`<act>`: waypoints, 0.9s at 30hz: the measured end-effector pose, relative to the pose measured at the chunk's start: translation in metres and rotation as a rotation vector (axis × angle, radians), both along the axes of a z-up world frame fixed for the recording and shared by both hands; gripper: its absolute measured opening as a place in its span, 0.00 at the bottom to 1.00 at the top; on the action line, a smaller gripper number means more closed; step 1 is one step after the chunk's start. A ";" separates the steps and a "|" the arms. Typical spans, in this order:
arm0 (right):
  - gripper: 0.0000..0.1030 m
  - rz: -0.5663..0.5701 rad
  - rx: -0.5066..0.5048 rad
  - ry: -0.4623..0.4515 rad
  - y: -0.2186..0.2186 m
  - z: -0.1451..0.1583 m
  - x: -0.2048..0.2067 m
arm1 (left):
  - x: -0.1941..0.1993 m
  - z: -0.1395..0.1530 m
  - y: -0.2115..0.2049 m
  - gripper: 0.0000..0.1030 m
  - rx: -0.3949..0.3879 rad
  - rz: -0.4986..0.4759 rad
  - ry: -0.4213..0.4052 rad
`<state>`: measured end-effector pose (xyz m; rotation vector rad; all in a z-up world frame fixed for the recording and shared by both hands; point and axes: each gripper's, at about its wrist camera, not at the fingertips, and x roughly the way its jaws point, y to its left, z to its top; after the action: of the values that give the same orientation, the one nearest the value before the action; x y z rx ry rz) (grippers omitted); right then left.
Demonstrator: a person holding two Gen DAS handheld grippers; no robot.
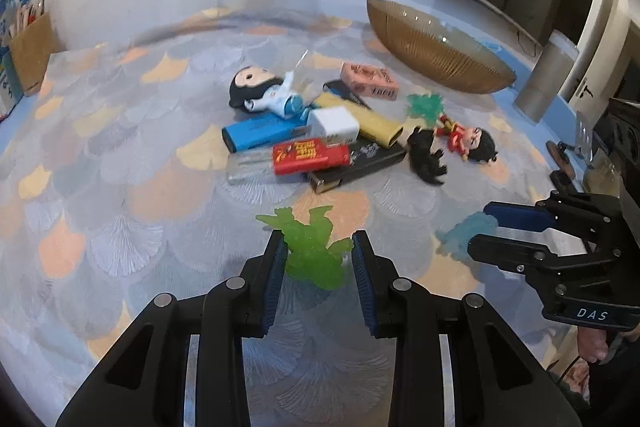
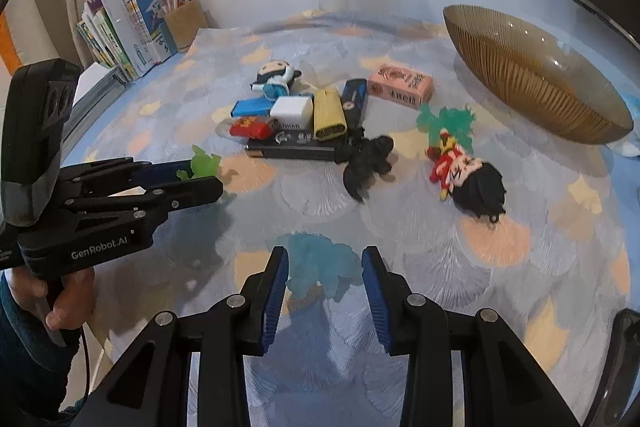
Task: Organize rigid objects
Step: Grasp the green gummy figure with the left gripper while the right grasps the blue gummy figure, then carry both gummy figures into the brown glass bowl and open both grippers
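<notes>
My left gripper [image 1: 318, 239] is shut on a translucent green figure [image 1: 316, 259], low over the patterned tablecloth [image 1: 120, 219]. In the right wrist view the same gripper [image 2: 204, 177] shows at the left with the green figure [image 2: 206, 163]. My right gripper [image 2: 325, 255] is shut on a translucent blue figure [image 2: 316, 267]; in the left wrist view the right gripper [image 1: 478, 227] and its blue figure [image 1: 460, 231] show at the right. Beyond lies a pile: blue box [image 1: 256, 133], white charger [image 1: 334, 125], yellow box [image 1: 376, 123], red box [image 1: 308, 155], black box [image 1: 360, 167].
A pink box [image 1: 370, 79], two dolls [image 1: 260, 89] [image 1: 468, 141], a black figure [image 1: 428, 157] and a teal figure [image 1: 426, 105] lie around the pile. An amber ribbed bowl [image 1: 436, 55] stands at the back right. Books and a pencil holder [image 2: 184, 23] stand at the back left.
</notes>
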<state>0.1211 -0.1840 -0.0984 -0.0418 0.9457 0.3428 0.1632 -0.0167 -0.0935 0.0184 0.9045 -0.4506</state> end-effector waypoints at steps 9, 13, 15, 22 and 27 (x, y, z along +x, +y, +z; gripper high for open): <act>0.49 -0.016 -0.047 -0.023 0.016 -0.009 0.000 | -0.005 0.000 -0.007 0.29 0.027 -0.015 -0.017; 0.43 0.047 -0.161 -0.087 0.044 -0.010 -0.017 | -0.006 0.003 -0.005 0.29 0.020 0.001 -0.035; 0.43 0.112 -0.164 -0.101 0.059 -0.010 -0.030 | -0.007 0.004 -0.005 0.29 0.022 0.008 -0.041; 0.43 0.097 -0.245 -0.202 0.058 0.025 -0.039 | -0.002 0.038 0.001 0.29 -0.022 0.046 -0.100; 0.43 0.000 -0.277 -0.284 0.017 0.067 -0.018 | 0.018 0.092 -0.017 0.29 -0.037 0.018 -0.207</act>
<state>0.1032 -0.1665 -0.0310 -0.3355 0.7058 0.1976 0.1815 -0.0338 -0.0011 0.0224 0.6923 -0.4401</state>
